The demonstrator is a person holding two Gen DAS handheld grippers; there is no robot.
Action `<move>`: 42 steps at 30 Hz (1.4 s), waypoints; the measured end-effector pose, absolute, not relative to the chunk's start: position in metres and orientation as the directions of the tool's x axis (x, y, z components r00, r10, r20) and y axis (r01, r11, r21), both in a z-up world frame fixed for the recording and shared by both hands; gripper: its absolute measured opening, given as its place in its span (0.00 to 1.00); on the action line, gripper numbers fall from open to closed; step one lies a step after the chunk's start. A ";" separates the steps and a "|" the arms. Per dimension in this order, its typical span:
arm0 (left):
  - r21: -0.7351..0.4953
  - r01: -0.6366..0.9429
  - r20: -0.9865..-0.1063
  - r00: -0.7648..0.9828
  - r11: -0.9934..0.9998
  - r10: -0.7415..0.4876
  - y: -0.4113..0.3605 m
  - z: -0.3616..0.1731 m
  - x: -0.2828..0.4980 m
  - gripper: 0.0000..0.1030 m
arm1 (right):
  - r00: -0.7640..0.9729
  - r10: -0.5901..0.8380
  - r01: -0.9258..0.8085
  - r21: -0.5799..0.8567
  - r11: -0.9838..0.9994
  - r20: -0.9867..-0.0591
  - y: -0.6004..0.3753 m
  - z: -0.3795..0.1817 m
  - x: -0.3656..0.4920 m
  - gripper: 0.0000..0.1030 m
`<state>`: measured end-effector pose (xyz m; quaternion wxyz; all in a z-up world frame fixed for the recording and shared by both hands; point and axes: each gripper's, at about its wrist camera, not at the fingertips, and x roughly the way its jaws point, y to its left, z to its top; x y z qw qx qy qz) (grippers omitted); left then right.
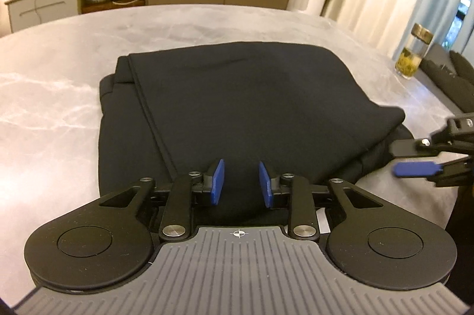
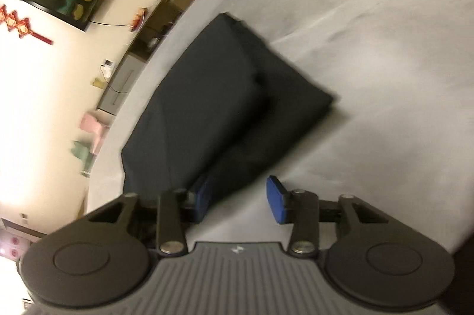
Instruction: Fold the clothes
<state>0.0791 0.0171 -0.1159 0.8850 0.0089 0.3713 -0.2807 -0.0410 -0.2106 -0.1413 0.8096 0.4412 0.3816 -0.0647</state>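
Black cloth [image 1: 225, 107] lies folded in layers on the grey marbled table [image 1: 59, 84], its near edge under both tools. Left claw [image 1: 240, 184] hovers over that near edge with its 2 blue pads spread, nothing pinched. Right claw [image 2: 240, 201] sits at the cloth's near right corner, pads apart, gripping nothing. Far right, a glass jar [image 1: 412, 55] stands on the table.
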 end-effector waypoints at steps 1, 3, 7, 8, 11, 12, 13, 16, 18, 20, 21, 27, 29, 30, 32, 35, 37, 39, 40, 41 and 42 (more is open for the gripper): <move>-0.201 0.499 -0.657 0.570 0.843 -0.494 0.018 -0.112 0.077 0.25 | 0.697 0.205 0.439 0.635 0.636 -0.687 -0.211 -0.133 -0.046 0.41; -0.236 0.518 -0.630 0.563 0.822 -0.535 0.012 -0.100 0.080 0.28 | 0.741 0.139 0.359 0.562 0.745 -0.658 -0.205 -0.103 -0.046 0.41; -0.307 0.564 -0.564 0.541 0.767 -0.624 -0.004 -0.075 0.088 0.31 | 0.789 0.080 0.171 0.343 0.924 -0.609 -0.180 -0.065 -0.012 0.39; -0.314 0.573 -0.562 0.530 0.757 -0.635 -0.010 -0.076 0.090 0.31 | 0.791 0.077 0.123 0.281 0.952 -0.607 -0.173 -0.061 0.003 0.38; -0.285 0.552 -0.643 0.496 0.783 -0.584 -0.019 -0.102 0.097 0.30 | 0.699 0.061 0.090 0.173 0.981 -0.713 -0.166 -0.087 0.034 0.38; -0.276 0.543 -0.657 0.495 0.793 -0.568 -0.014 -0.111 0.097 0.22 | 0.651 0.055 0.092 0.150 0.984 -0.757 -0.167 -0.100 0.041 0.36; -0.269 0.536 -0.663 0.500 0.800 -0.557 -0.007 -0.119 0.095 0.17 | 0.614 0.054 0.097 0.143 0.985 -0.788 -0.169 -0.112 0.040 0.34; -0.310 0.514 -0.675 0.474 0.800 -0.566 0.006 -0.120 0.100 0.13 | 0.615 0.032 0.097 0.116 0.988 -0.788 -0.169 -0.112 0.030 0.35; -0.298 0.517 -0.681 0.474 0.803 -0.558 0.007 -0.119 0.100 0.13 | 0.604 0.047 0.100 0.134 0.986 -0.796 -0.172 -0.110 0.031 0.35; -0.284 0.520 -0.683 0.479 0.805 -0.551 0.007 -0.120 0.099 0.13 | 0.595 0.050 0.090 0.129 0.988 -0.802 -0.172 -0.109 0.032 0.36; -0.279 0.519 -0.687 0.481 0.808 -0.545 0.008 -0.120 0.099 0.13 | 0.593 0.046 0.082 0.117 0.990 -0.804 -0.171 -0.109 0.033 0.37; -0.229 0.501 -0.694 0.517 0.835 -0.501 0.008 -0.118 0.109 0.10 | 0.588 0.002 0.040 0.032 0.999 -0.809 -0.158 -0.113 0.051 0.39; -0.215 0.474 -0.693 0.541 0.854 -0.476 0.012 -0.118 0.120 0.09 | 0.593 0.015 0.028 0.039 0.999 -0.805 -0.157 -0.112 0.066 0.39; -0.216 0.455 -0.689 0.556 0.864 -0.465 0.017 -0.119 0.126 0.09 | 0.598 0.025 0.015 0.042 0.999 -0.801 -0.155 -0.113 0.073 0.39; -0.238 0.435 -0.688 0.556 0.868 -0.467 0.027 -0.120 0.132 0.06 | 0.600 0.039 -0.003 0.047 0.999 -0.799 -0.153 -0.112 0.079 0.39; -0.226 0.435 -0.703 0.547 0.872 -0.455 0.033 -0.117 0.125 0.07 | 0.597 0.058 -0.020 0.058 0.998 -0.800 -0.158 -0.111 0.071 0.38; -0.177 0.430 -0.714 0.563 0.885 -0.417 0.033 -0.113 0.114 0.08 | 0.593 0.029 -0.007 0.031 0.999 -0.805 -0.168 -0.109 0.054 0.59; -0.152 0.419 -0.716 0.577 0.895 -0.392 0.033 -0.108 0.103 0.20 | 0.592 -0.030 0.030 -0.015 0.999 -0.805 -0.174 -0.107 0.037 0.55; -0.162 0.437 -0.701 0.580 0.885 -0.415 0.030 -0.102 0.097 0.20 | 0.611 -0.059 0.051 -0.035 0.998 -0.790 -0.173 -0.103 0.030 0.48; -0.171 0.467 -0.681 0.580 0.868 -0.447 0.025 -0.095 0.091 0.23 | 0.649 -0.077 0.055 -0.054 0.997 -0.757 -0.169 -0.097 0.025 0.48; -0.179 0.496 -0.661 0.579 0.849 -0.478 0.021 -0.088 0.084 0.28 | 0.679 -0.062 0.033 -0.054 0.998 -0.731 -0.163 -0.090 0.022 0.48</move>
